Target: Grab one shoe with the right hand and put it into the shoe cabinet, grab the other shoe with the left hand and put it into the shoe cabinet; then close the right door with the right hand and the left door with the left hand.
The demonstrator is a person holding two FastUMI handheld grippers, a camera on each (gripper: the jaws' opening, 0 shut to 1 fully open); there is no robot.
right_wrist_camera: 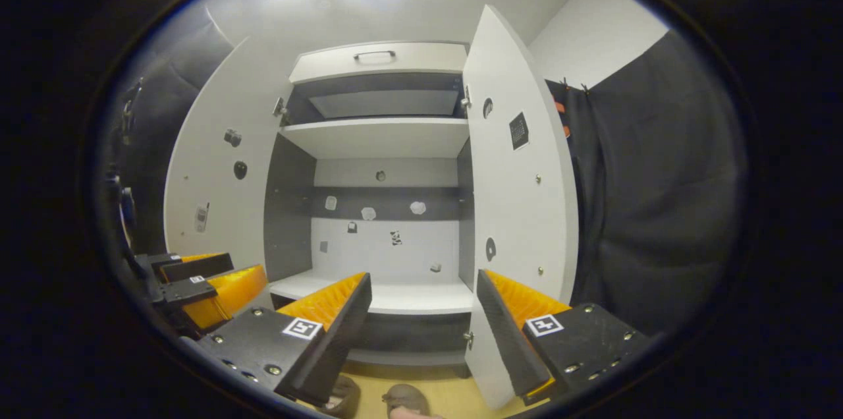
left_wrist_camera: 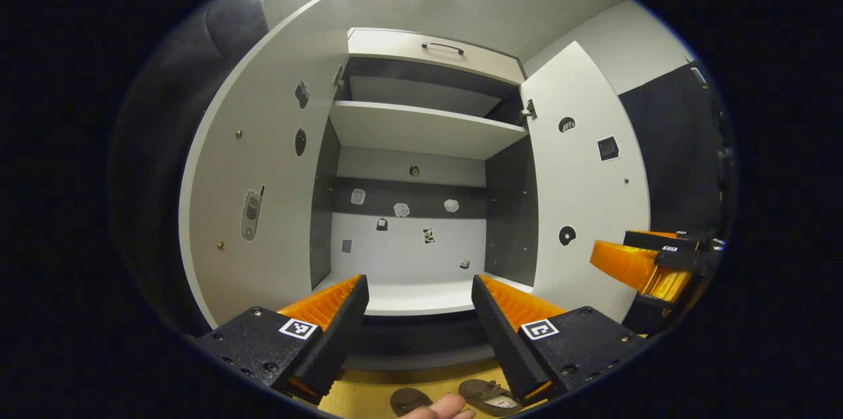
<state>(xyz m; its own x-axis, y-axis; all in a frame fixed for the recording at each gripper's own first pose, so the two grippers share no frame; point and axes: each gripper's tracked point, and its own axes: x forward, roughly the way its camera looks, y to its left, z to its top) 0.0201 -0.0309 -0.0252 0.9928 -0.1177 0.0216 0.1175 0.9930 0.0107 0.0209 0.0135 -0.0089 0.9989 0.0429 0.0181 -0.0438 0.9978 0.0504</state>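
1. Your right gripper (right_wrist_camera: 421,313) is empty, its fingers spread wide apart. It looks straight into the open shoe cabinet (right_wrist_camera: 379,142), not at anything you need to grab.
2. Your left gripper (left_wrist_camera: 418,313) is in the same state: fingers apart, nothing between them. It also faces the cabinet's lower shelf (left_wrist_camera: 411,297).
3. Both shoes sit on the wooden floor (left_wrist_camera: 369,396) in front of the cabinet, below and behind the fingertips of either gripper. In the left gripper view, one shoe (left_wrist_camera: 487,396) lies just under the right-hand finger and the other shoe (left_wrist_camera: 408,400) just beside it. Both are cut by the bottom edge.
4. In the right gripper view, one shoe (right_wrist_camera: 405,398) shows low between the fingers, and a second shoe (right_wrist_camera: 344,396) peeks out under the left-hand finger.
5. The relation that counts: the shoes lie downward from the fingers, not ahead. I judge that you need to tip the right gripper down and drop it toward the floor before any grasp.
6. I cannot tell each shoe's long axis for certain, since so little of them shows. Check it once they come into fuller view.
7. Neither gripper is clearly nearer to the shoes. The task gives the first shoe to the right one.
8. Both doors stand open, the left door (left_wrist_camera: 263,162) and the right door (left_wrist_camera: 579,195), so the way to the shelf is free. The shelf holds no shoe yet.
9. The right door's lower edge (right_wrist_camera: 484,366) hangs just beside your right gripper's finger. Mind it as you descend.
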